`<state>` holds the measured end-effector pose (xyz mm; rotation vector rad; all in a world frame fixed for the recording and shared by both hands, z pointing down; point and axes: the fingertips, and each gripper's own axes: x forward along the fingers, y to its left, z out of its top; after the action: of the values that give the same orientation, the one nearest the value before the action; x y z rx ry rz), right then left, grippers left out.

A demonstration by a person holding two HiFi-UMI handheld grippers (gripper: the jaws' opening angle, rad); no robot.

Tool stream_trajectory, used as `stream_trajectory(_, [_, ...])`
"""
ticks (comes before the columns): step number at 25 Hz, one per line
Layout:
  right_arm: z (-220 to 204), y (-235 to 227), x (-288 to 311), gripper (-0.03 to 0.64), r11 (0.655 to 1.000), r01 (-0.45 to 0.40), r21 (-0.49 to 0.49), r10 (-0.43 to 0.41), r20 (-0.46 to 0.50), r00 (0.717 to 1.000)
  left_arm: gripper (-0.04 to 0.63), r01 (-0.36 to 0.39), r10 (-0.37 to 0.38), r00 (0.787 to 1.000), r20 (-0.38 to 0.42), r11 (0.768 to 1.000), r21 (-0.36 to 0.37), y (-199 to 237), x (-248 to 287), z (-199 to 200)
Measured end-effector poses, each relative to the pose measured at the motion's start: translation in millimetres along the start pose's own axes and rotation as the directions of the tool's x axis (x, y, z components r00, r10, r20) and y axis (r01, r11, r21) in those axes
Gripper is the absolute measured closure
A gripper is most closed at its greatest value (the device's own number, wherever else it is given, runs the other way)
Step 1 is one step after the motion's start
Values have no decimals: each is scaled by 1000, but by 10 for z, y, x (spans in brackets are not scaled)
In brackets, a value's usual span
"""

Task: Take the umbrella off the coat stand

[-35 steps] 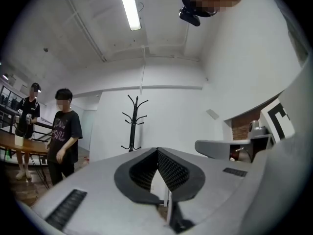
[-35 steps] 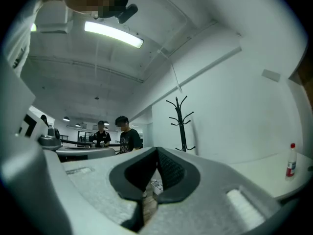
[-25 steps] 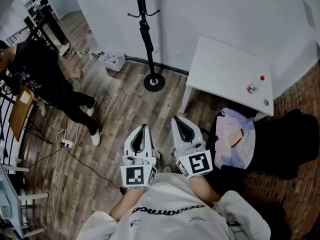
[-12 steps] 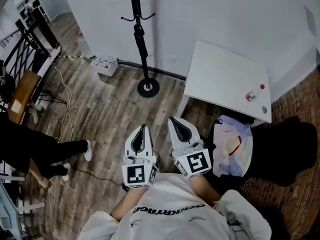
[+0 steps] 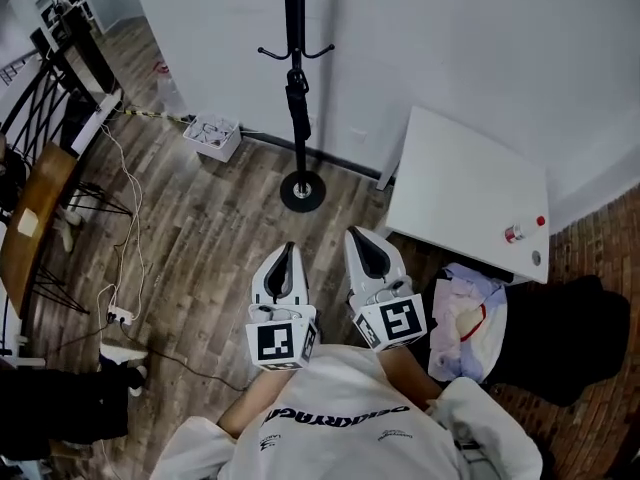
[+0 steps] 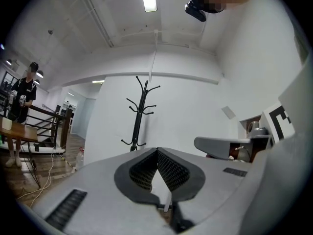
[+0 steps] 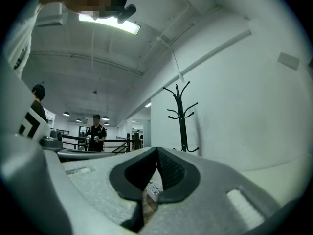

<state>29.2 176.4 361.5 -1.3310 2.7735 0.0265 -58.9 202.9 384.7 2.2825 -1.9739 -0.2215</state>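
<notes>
Floorboards beneath both grippers, white wall ahead. White bench off to the right of the right jaws. Upright coat stand straight ahead of both pairs of jaws, well apart from them, round base on the floor. Dark folded umbrella hanging along its pole, below the lower hooks. Level and side by side before the chest, left gripper and right gripper, pointed toward the stand. Both pairs of jaws clenched, pads pressed together.

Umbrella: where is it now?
Head view, top centre: the umbrella hangs along the pole of the coat stand, by the wall, left of the white table.
</notes>
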Motion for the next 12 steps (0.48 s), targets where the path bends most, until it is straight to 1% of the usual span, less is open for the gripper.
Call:
stream_trajectory(6, [22, -175, 717, 624, 1000, 27, -4, -27, -6, 1000, 598, 29, -29, 1000, -8, 1000, -1, 367, 642, 100])
stream_trajectory(12, [-20, -317, 1255, 624, 998, 53, -20, -53, -4, 999, 598, 55, -55, 998, -2, 998, 2, 670, 1149, 139])
